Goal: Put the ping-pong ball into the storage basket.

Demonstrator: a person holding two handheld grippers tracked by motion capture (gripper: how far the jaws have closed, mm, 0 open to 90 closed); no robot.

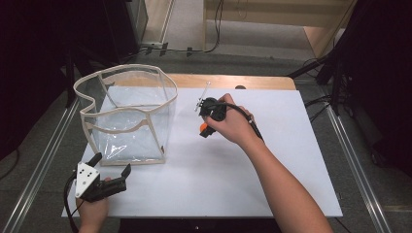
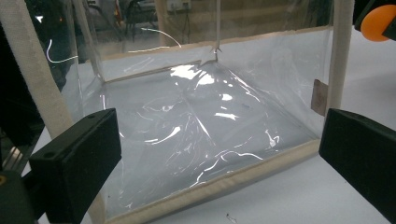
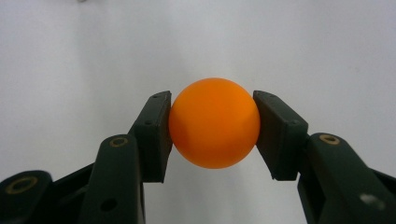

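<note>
An orange ball (image 3: 214,122) sits clamped between the two black jaws of my right gripper (image 3: 214,128), over the white table top. From above, that ball (image 1: 204,128) peeks out under the right gripper (image 1: 206,129), to the right of a clear plastic bag (image 1: 128,114) with beige trim that stands open-topped at the table's left. My left gripper (image 1: 111,164) is open near the table's front left corner, just in front of the bag. Its jaws frame the bag's near wall (image 2: 205,135). The orange ball (image 2: 378,21) shows at the top right of the left gripper view.
The white table top (image 1: 272,160) stretches bare to the right and front of the bag. A thin clear stick-like item (image 1: 202,96) lies just beyond the right hand. A wooden board edge (image 1: 233,80) runs along the table's back. Metal rails (image 1: 354,160) flank both sides.
</note>
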